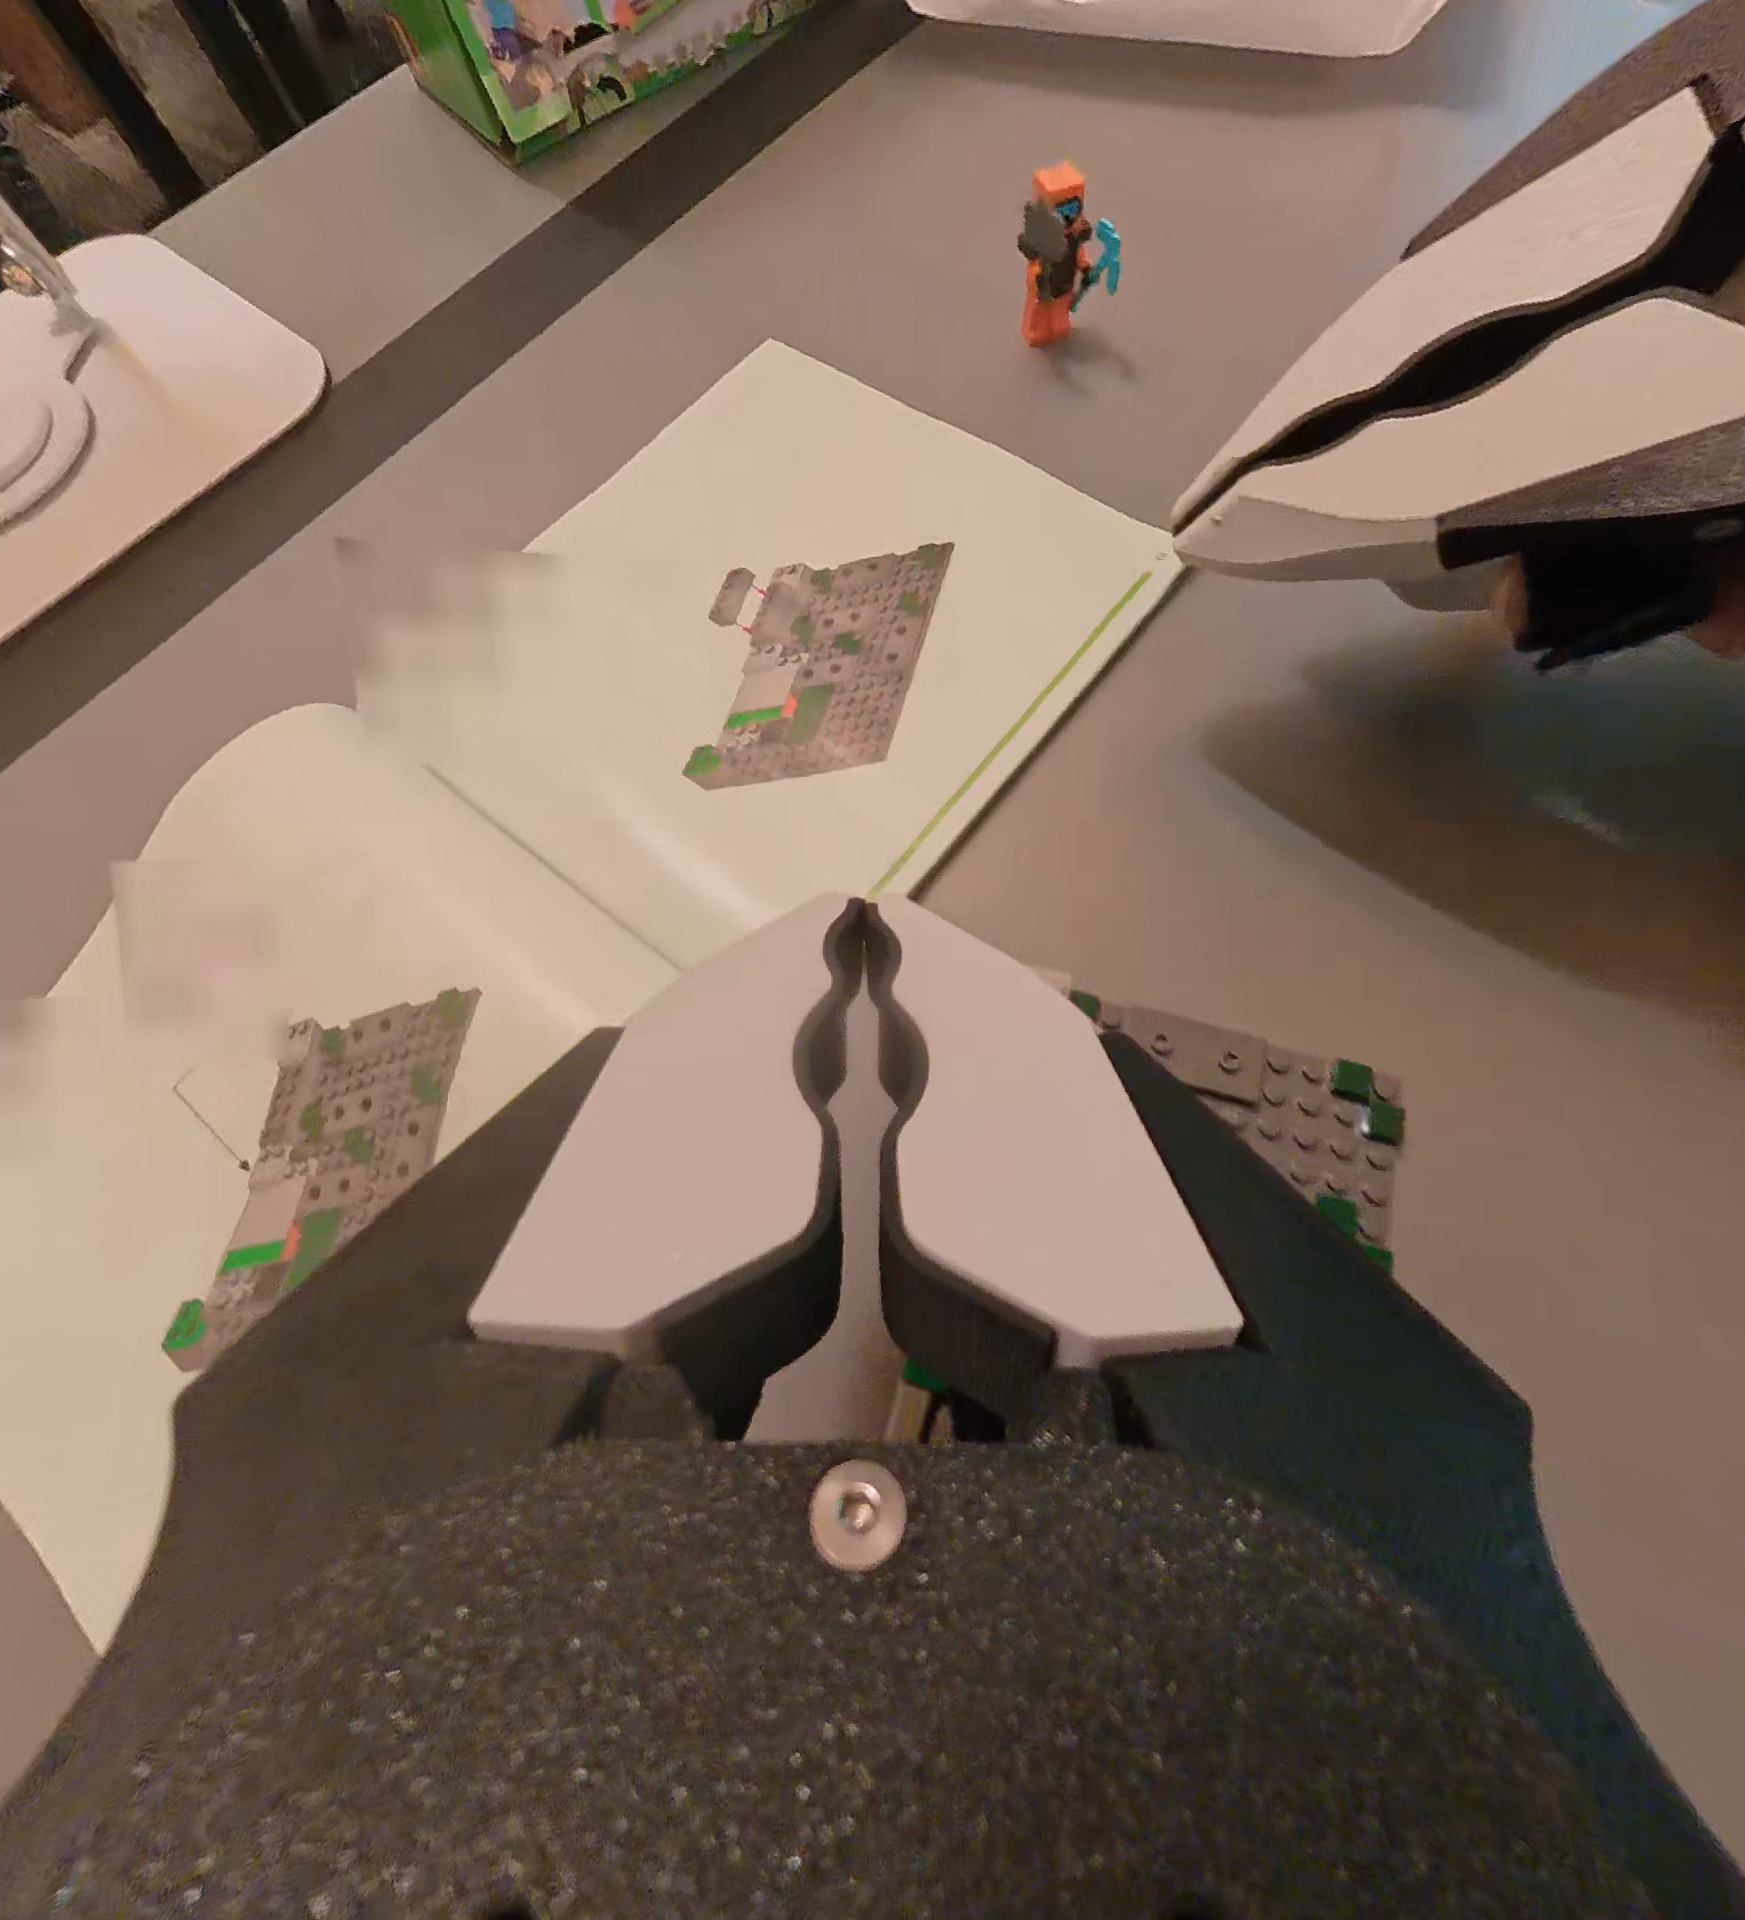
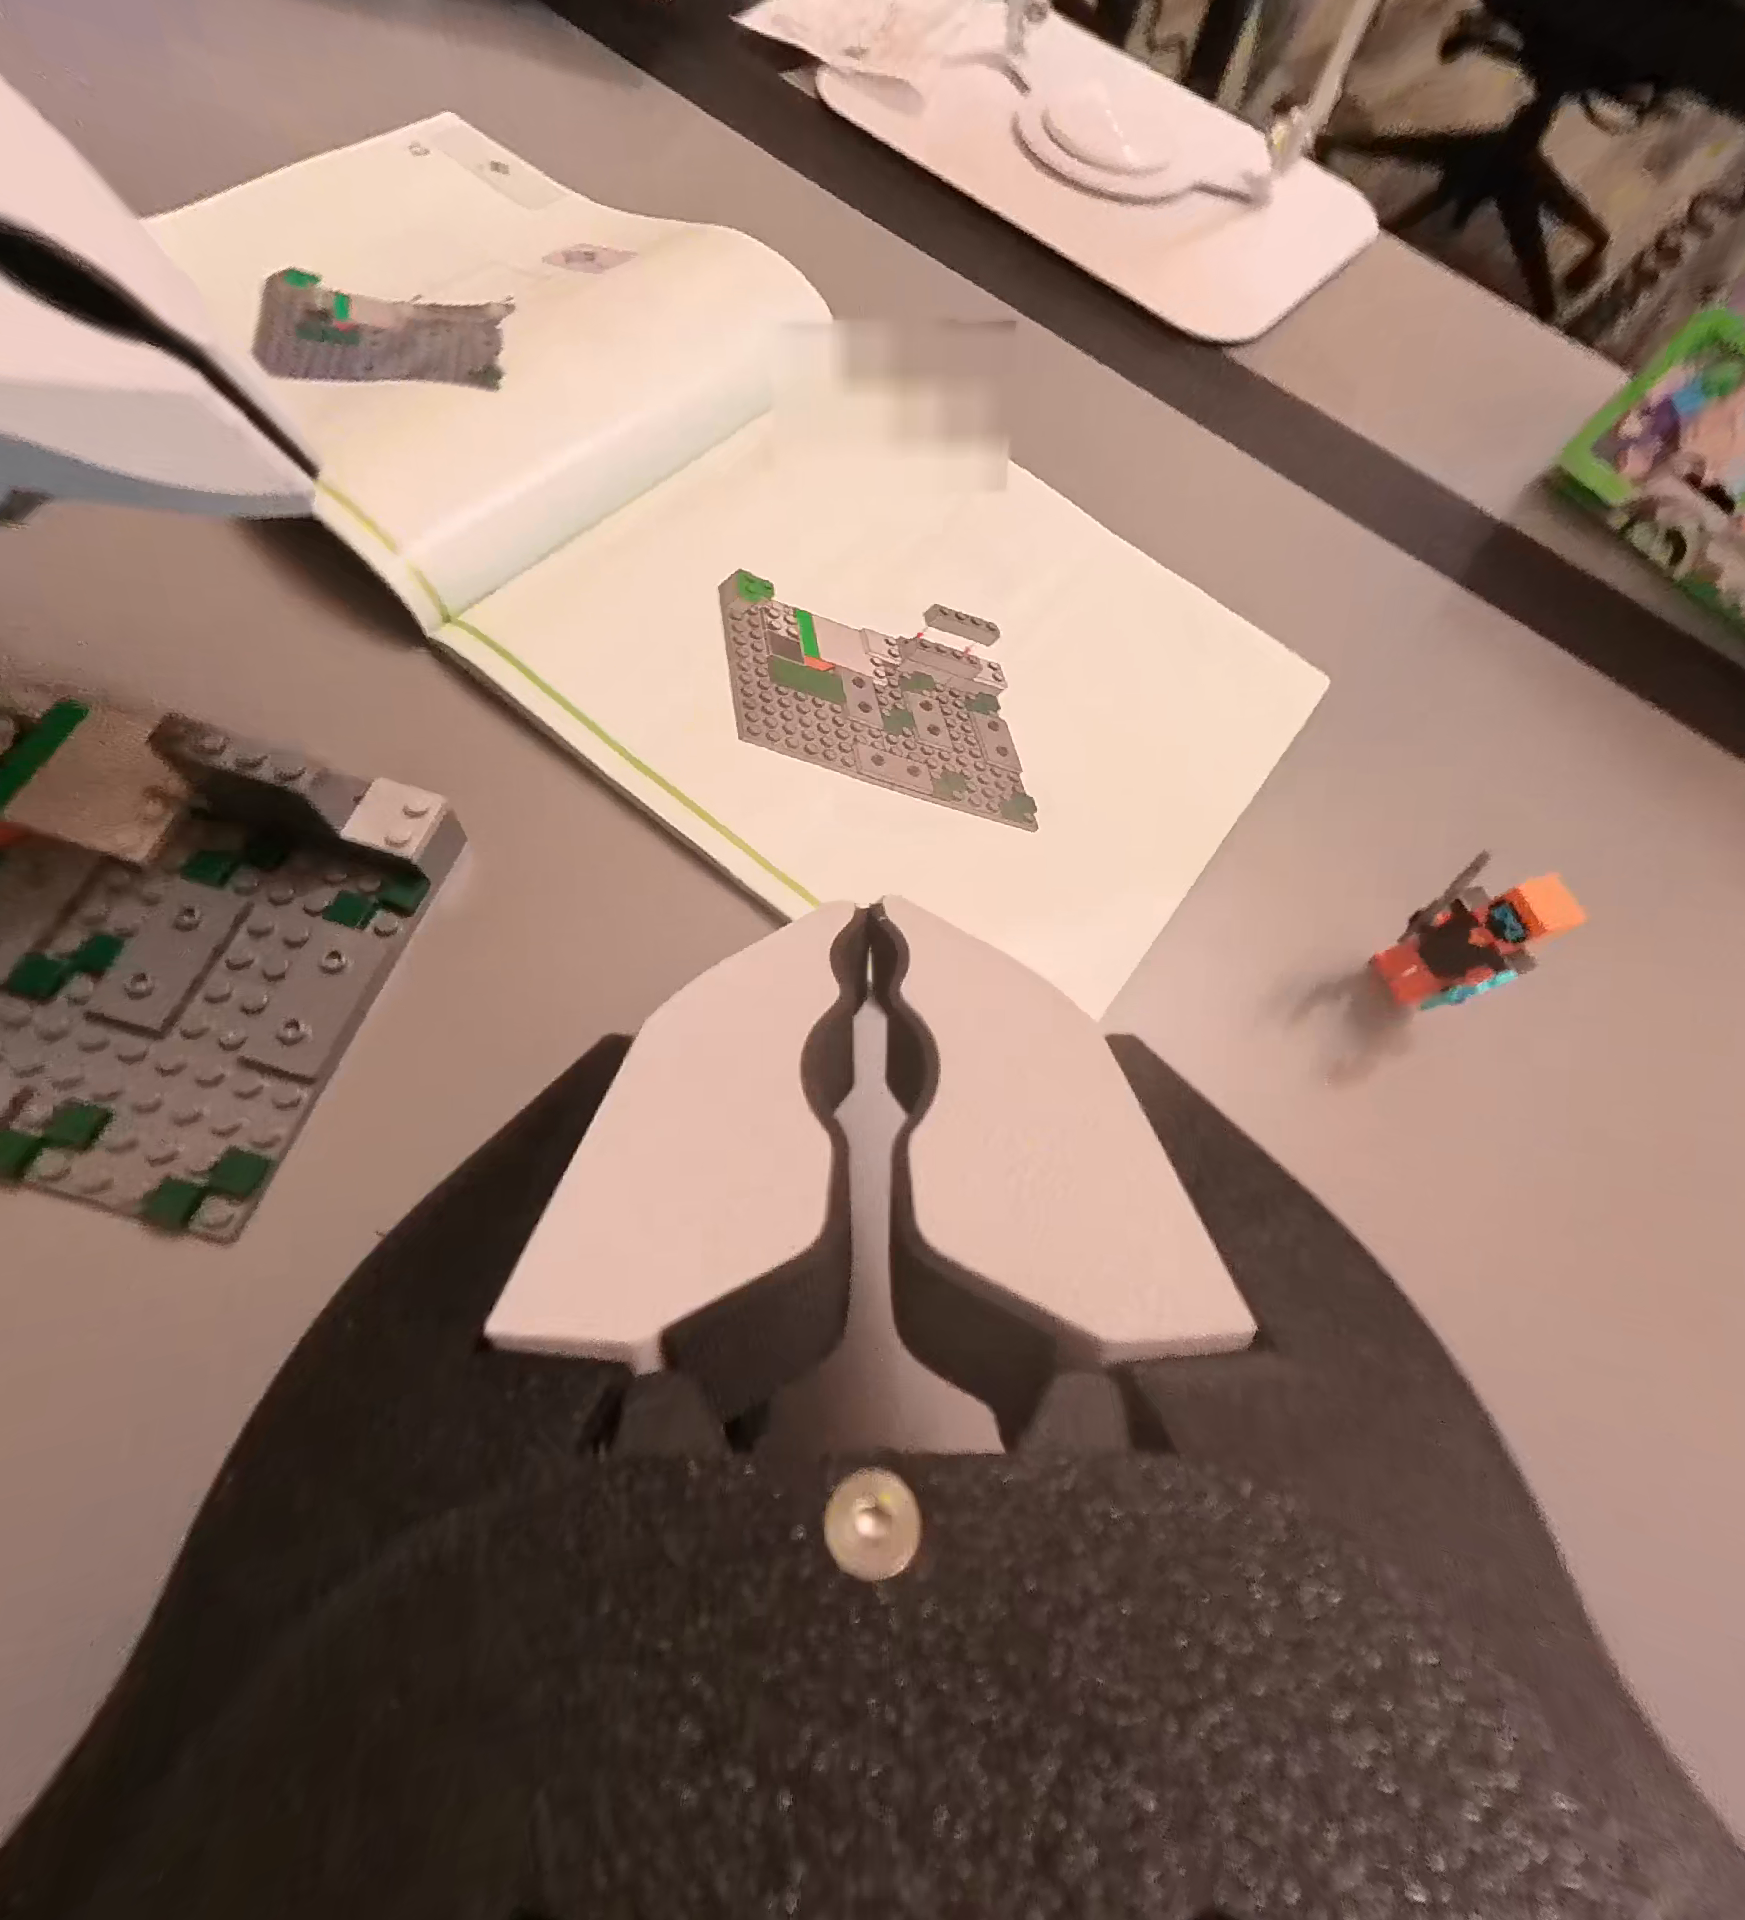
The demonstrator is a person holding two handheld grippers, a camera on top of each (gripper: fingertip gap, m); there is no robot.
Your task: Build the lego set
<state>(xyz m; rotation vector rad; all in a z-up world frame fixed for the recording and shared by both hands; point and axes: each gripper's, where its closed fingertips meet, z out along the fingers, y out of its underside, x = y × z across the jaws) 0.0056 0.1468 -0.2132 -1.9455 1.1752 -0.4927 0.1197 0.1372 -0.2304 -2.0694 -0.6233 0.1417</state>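
We find no readable text. Instruction booklet (image 1: 847, 520) pages show only build diagrams; header spots blurred. Green box (image 2: 1720, 488) carries printed artwork, lettering too smeared to make out. No numbers or signs legible.

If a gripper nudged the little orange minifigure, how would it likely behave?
The orange minifigure stands upright on narrow feet on the smooth grey table, so it would probably tip rather than slide. It looks small, likely light. Its blue tool might pop off.
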